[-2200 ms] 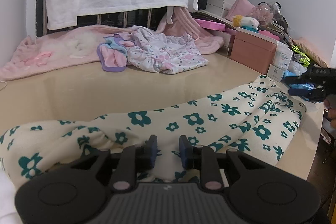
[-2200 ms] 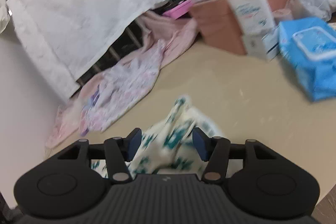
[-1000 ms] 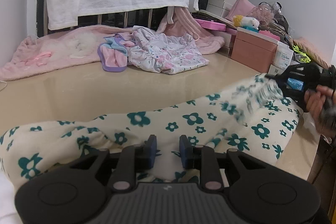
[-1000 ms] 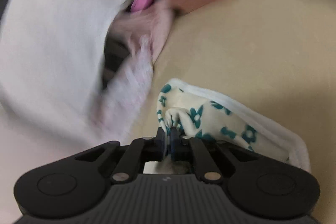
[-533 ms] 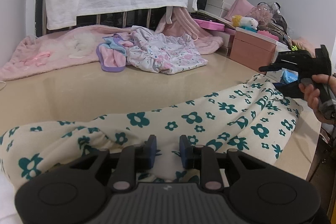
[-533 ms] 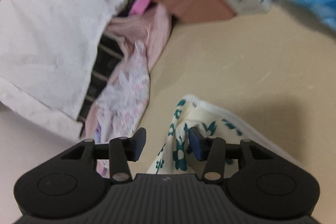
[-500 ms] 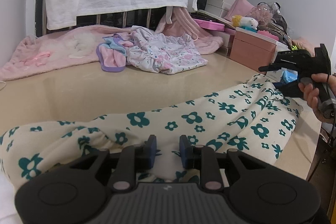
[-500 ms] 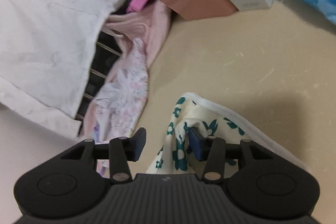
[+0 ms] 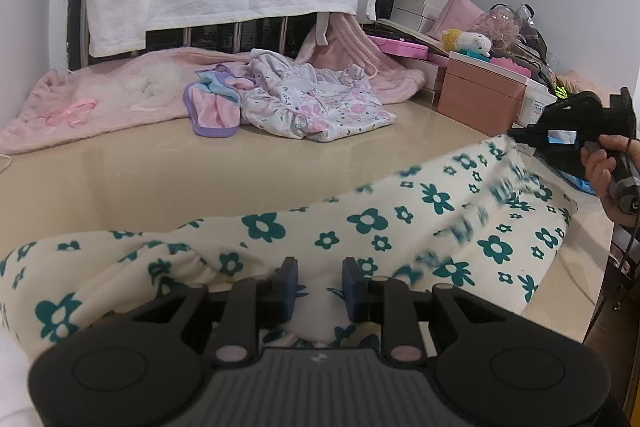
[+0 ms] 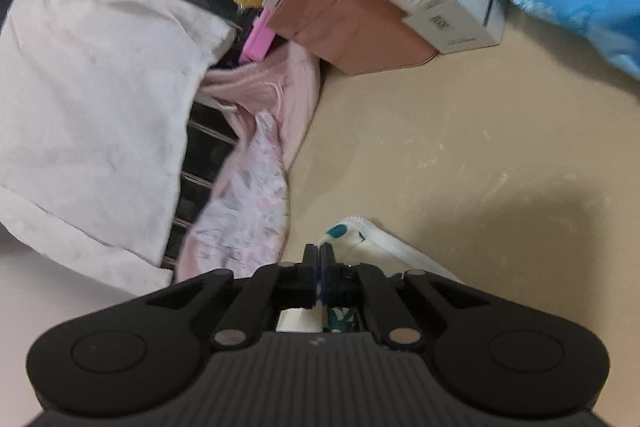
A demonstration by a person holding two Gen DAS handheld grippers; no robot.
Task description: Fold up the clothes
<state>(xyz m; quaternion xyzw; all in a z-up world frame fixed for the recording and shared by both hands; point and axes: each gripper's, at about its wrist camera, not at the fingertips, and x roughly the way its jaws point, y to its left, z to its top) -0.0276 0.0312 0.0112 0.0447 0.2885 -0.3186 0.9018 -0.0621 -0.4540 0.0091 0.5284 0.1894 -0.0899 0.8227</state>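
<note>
A glossy beige surface (image 9: 168,183) carried the flowered garment (image 9: 360,227) along its near edge. The right gripper (image 10: 319,259) pinched one hem; the left gripper (image 9: 316,277) straddled cloth, jaws spread. Likely mid-fold; next, carrying that hem across.

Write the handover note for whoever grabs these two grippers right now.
Left gripper: jaws apart around a bunch of the cream floral garment, near end.
Right gripper: shut on the garment's far white-trimmed edge.
The garment lies stretched across the beige table.
Done: both ends reached, right end pinched.
Left: close the left, fold it, then the pale floral piece and pastel piece behind.
</note>
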